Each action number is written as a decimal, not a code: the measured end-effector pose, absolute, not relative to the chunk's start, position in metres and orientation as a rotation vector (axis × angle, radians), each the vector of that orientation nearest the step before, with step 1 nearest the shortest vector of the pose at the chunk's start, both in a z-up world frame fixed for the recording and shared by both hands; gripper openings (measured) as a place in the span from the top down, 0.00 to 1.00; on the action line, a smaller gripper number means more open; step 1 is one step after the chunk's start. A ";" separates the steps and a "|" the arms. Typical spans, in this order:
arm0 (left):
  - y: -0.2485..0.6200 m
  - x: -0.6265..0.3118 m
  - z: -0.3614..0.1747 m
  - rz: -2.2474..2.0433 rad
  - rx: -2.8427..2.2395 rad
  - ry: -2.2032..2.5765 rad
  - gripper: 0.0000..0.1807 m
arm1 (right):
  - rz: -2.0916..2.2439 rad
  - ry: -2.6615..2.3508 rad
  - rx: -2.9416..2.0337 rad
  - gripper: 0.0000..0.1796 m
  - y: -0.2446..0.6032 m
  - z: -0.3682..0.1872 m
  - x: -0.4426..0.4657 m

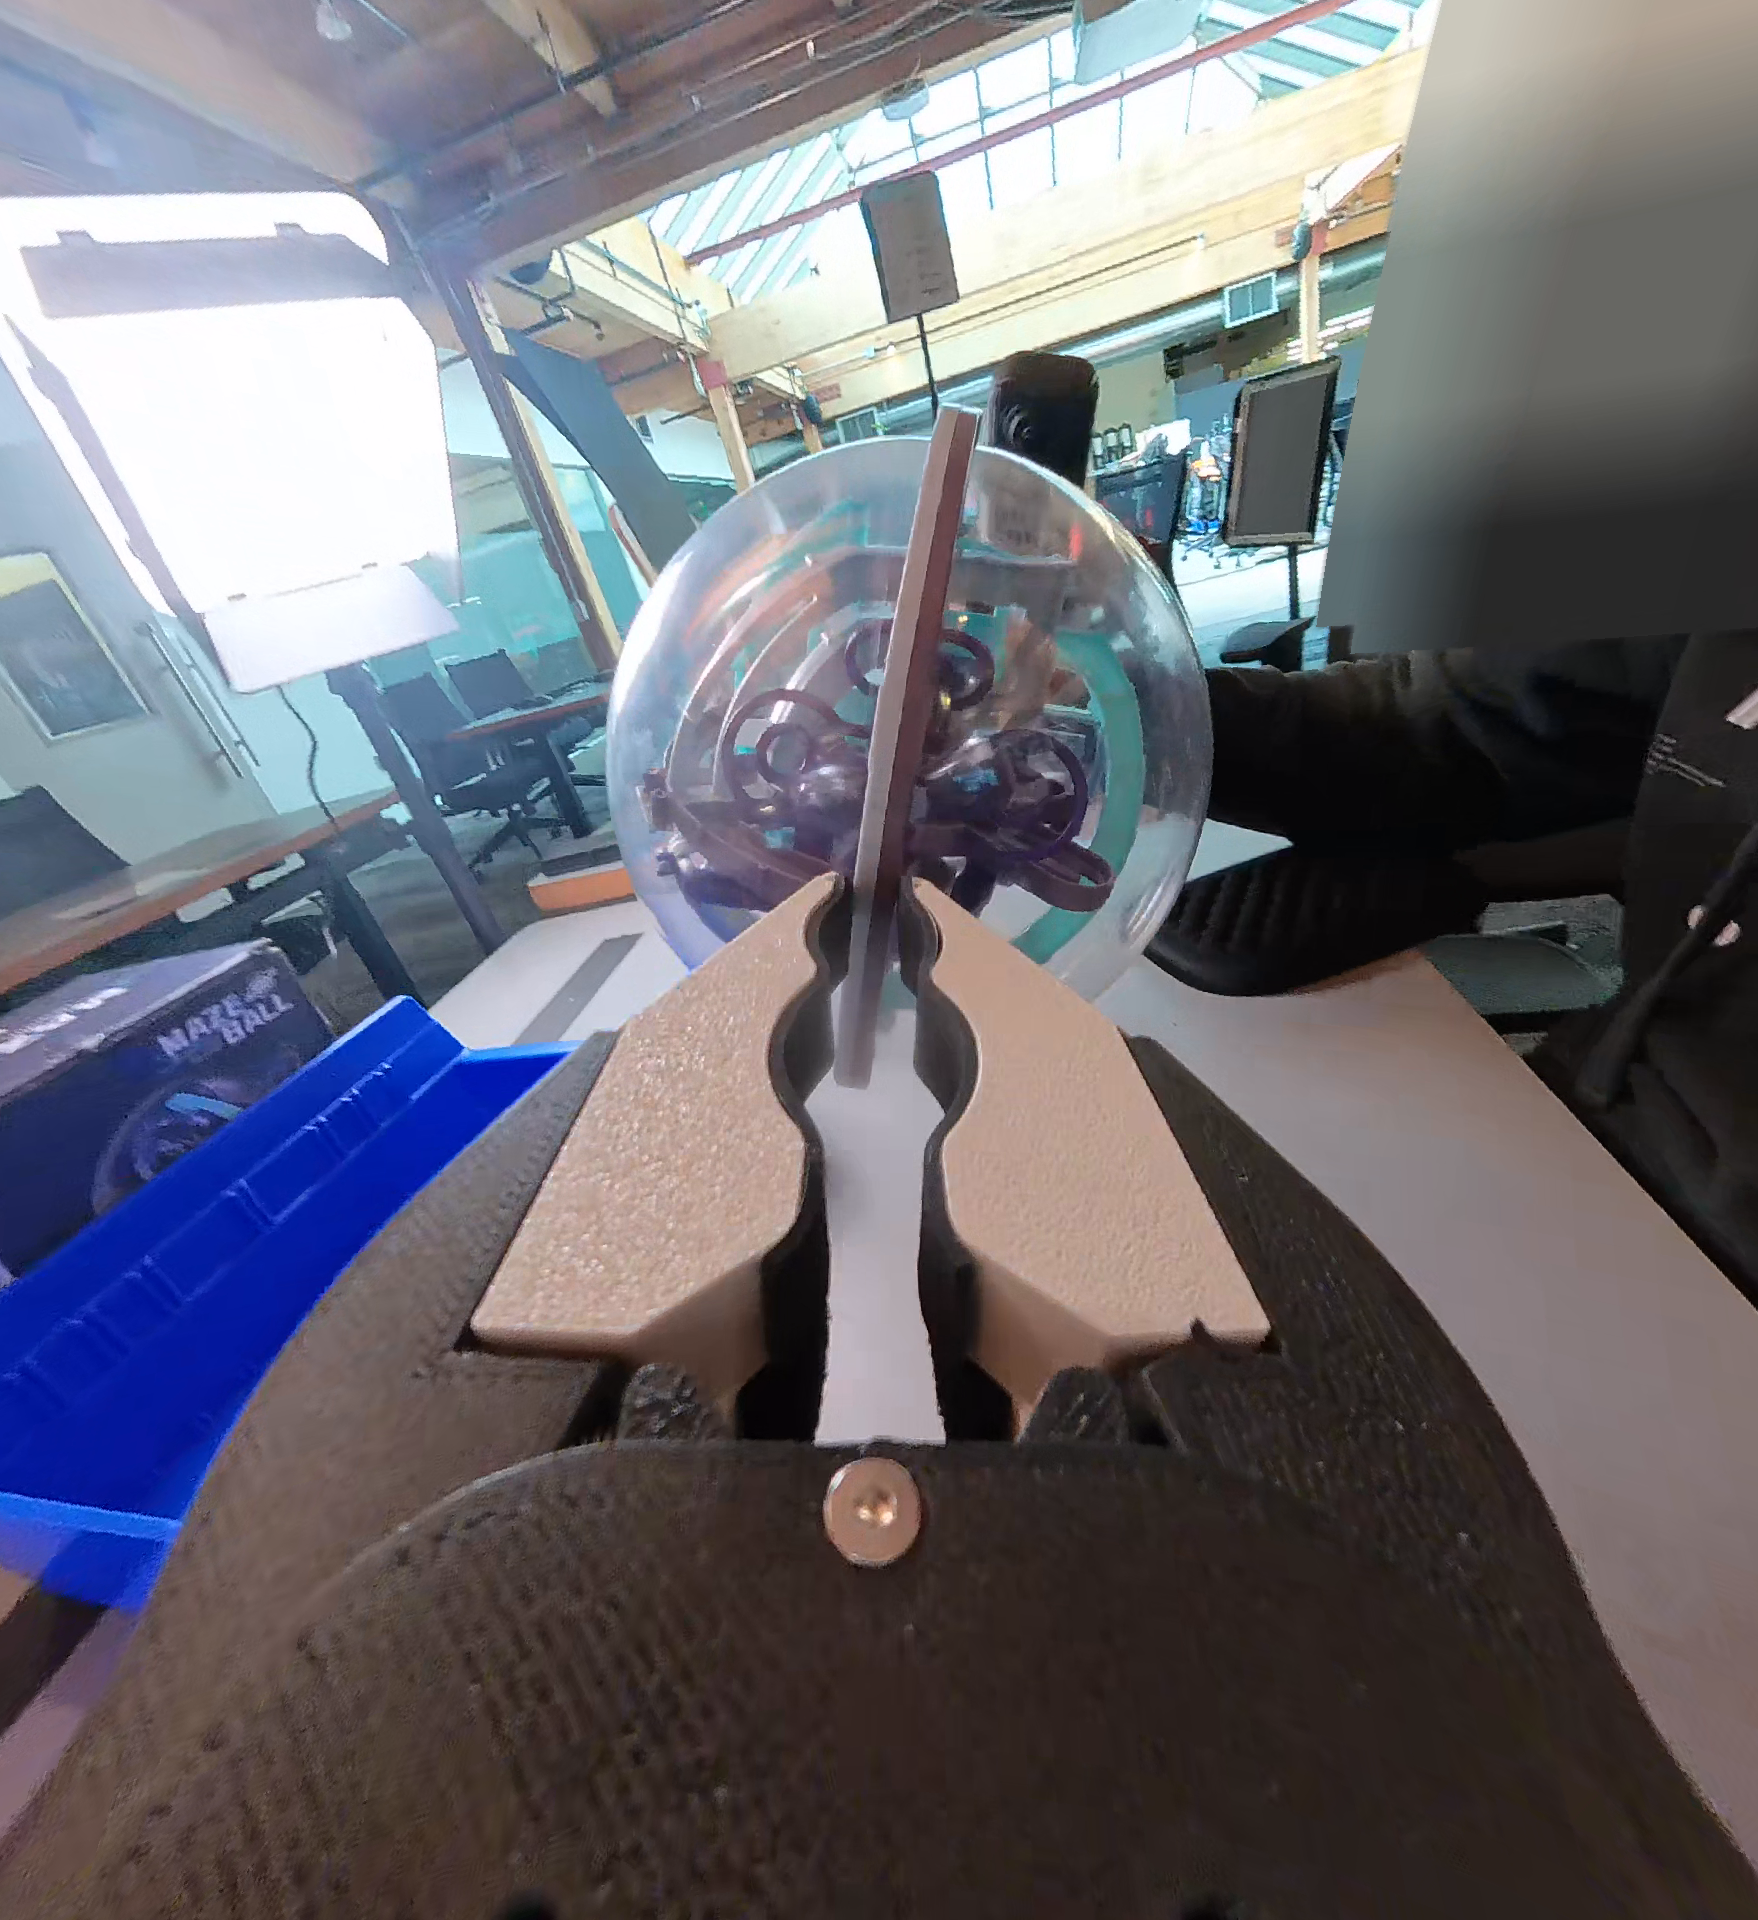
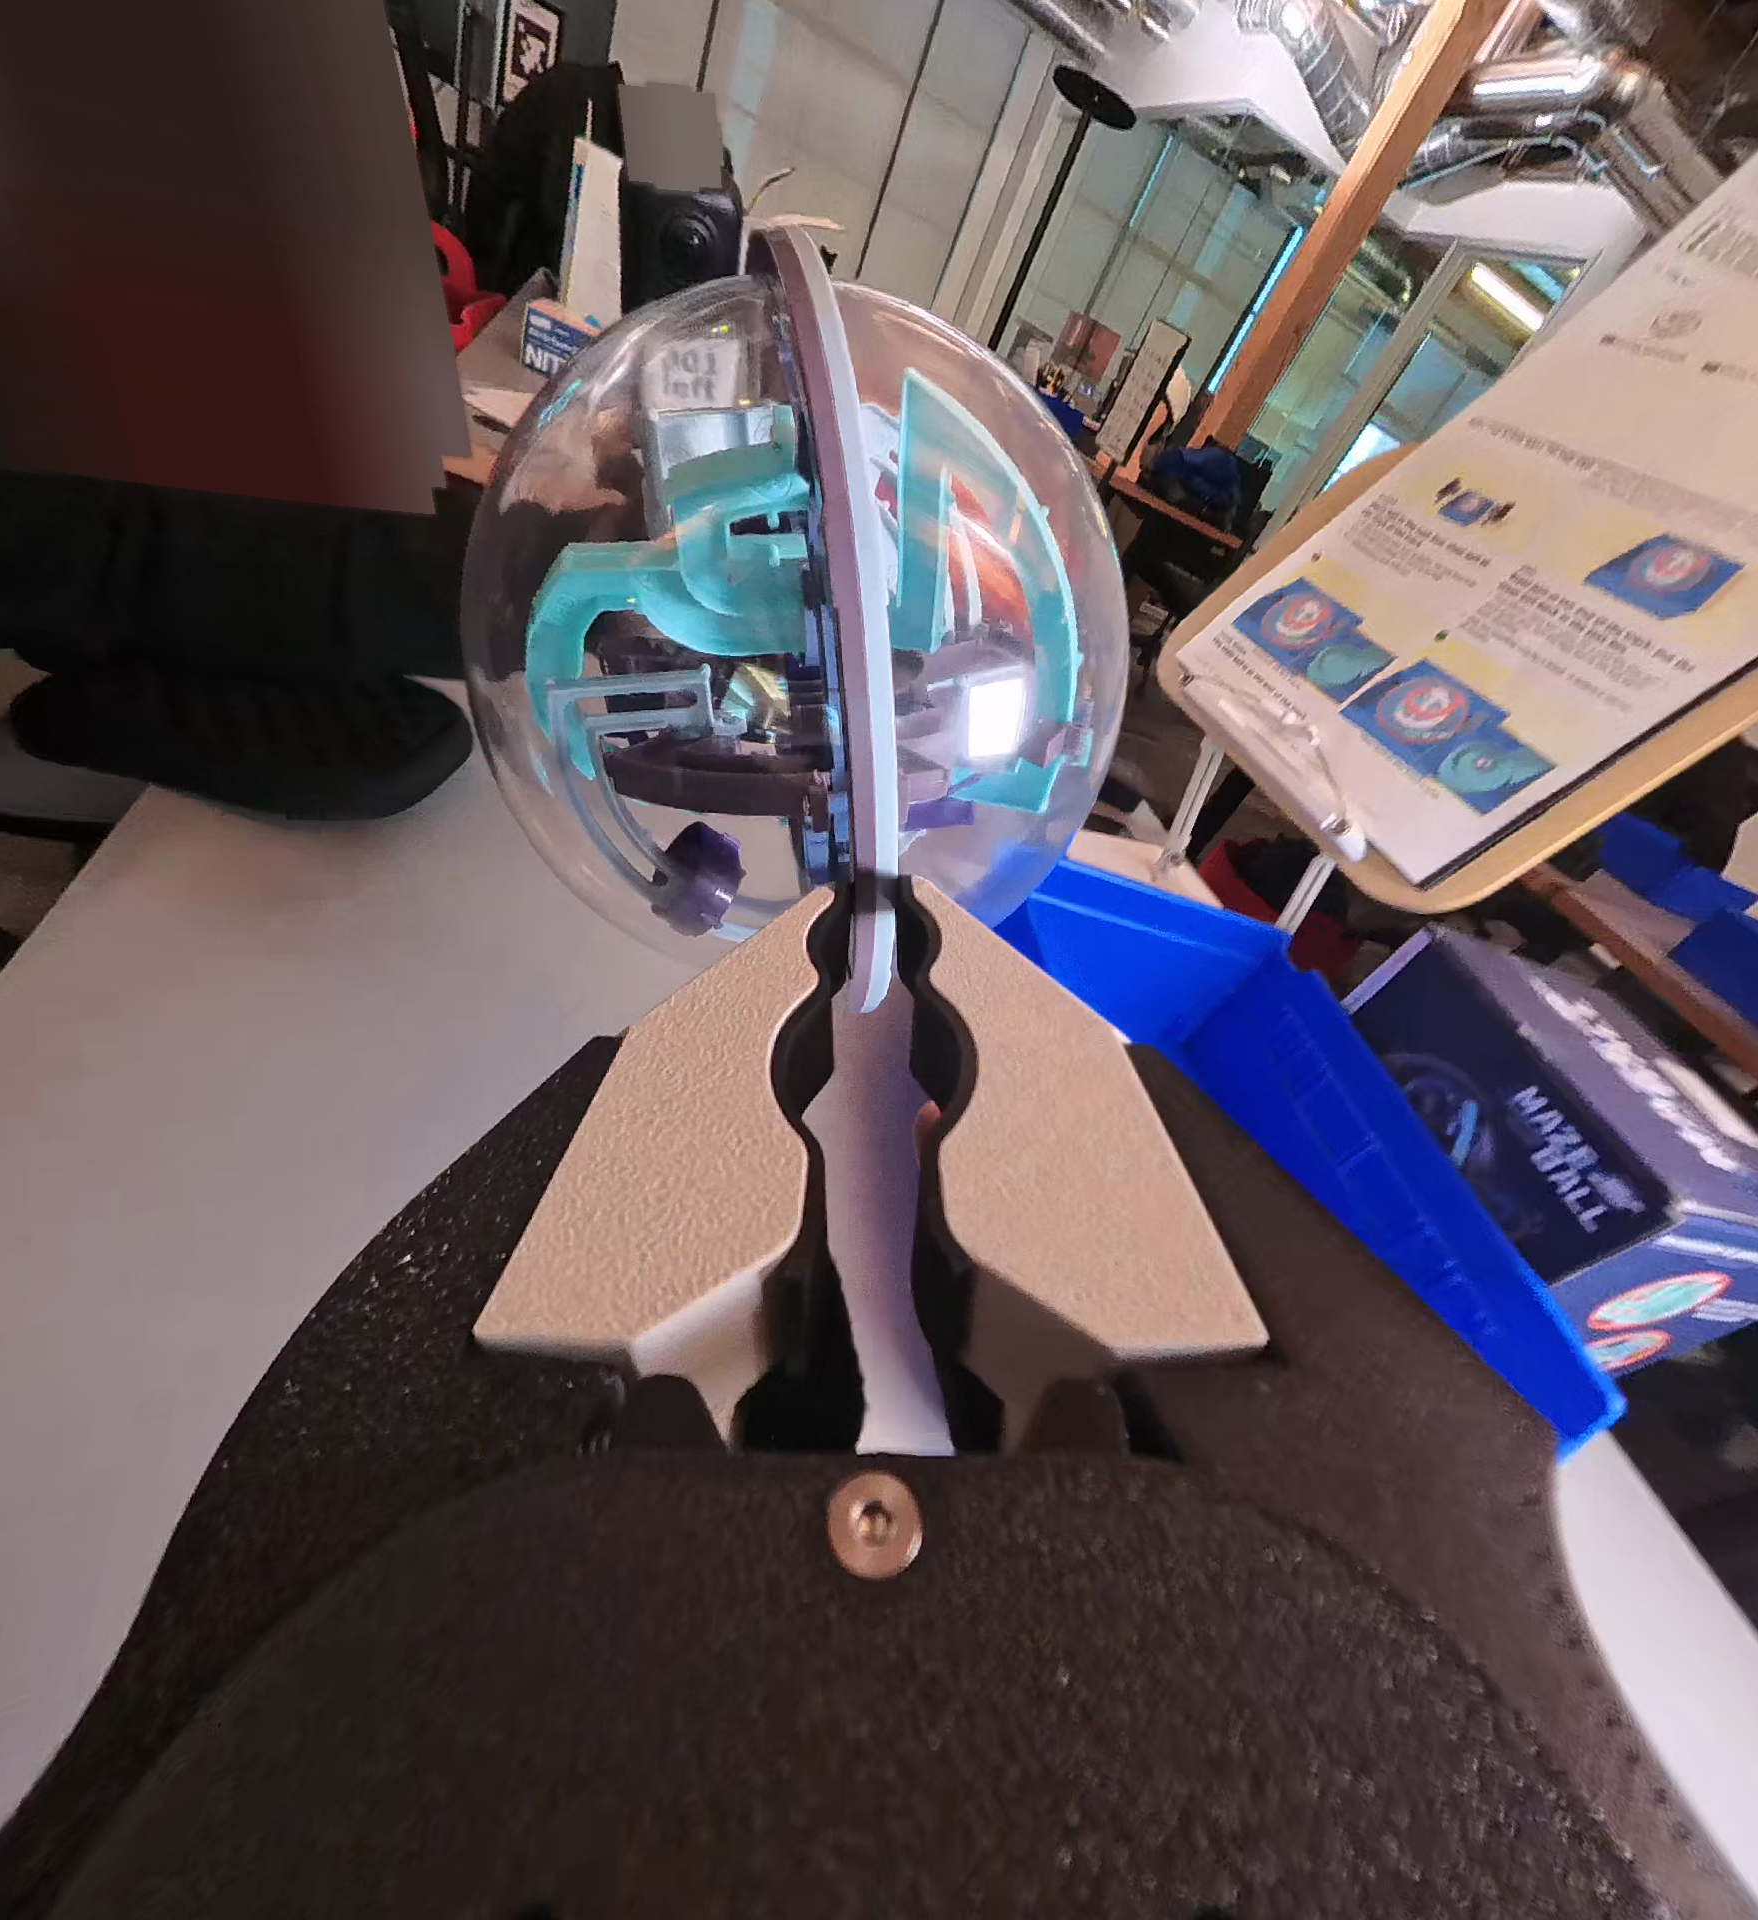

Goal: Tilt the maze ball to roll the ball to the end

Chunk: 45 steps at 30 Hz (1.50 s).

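Note:
The maze ball (image 1: 1020,727) is a clear plastic sphere with purple, teal and orange tracks inside and a flat grey rim around its middle. It is held up above the white table (image 1: 1374,1195). My left gripper (image 1: 877,899) is shut on the rim (image 1: 906,675) from one side. My right gripper (image 2: 873,904) is shut on the same rim (image 2: 833,540) from the opposite side; the maze ball (image 2: 646,623) fills the middle of that view. The rim stands nearly upright in both views. I cannot pick out the small ball inside.
A blue plastic bin (image 1: 158,1278) (image 2: 1301,1091) sits on the table beside the grippers, with the dark maze ball box (image 1: 85,1081) (image 2: 1602,1174) past it. An instruction sheet on a stand (image 2: 1540,582) stands behind. A person in black sleeves (image 1: 1477,810) is across the table.

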<state>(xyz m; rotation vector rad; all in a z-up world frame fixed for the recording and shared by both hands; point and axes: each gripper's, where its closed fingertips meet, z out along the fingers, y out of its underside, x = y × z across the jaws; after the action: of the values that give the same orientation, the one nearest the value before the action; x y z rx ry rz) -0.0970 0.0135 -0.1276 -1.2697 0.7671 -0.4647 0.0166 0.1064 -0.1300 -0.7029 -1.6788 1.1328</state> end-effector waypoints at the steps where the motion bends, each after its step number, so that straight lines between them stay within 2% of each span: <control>1: 0.015 -0.099 -0.120 -0.455 -1.269 0.756 0.96 | 1.127 -1.675 -0.692 0.97 0.107 -0.120 0.015; 7: 0.019 -0.103 -0.069 -0.403 -1.249 0.766 0.96 | 1.163 -1.592 -0.589 0.96 0.111 -0.047 0.010; 13: 0.022 -0.101 -0.030 -0.368 -1.175 0.776 0.96 | 1.174 -1.478 -0.533 0.97 0.116 -0.011 0.013; 33: 0.003 -0.062 0.029 -0.151 -1.101 0.973 0.96 | 1.248 -1.326 -0.418 0.97 0.124 -0.013 0.017; 45: 0.005 -0.074 0.005 -0.274 -1.057 0.859 0.96 | 1.248 -1.322 -0.413 0.97 0.120 -0.007 0.024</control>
<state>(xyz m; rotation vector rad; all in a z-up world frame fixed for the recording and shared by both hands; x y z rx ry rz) -0.0737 0.0046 0.0052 -1.0568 0.8588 -0.2743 0.0238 0.1201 -0.0072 -0.4128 -1.3225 1.2479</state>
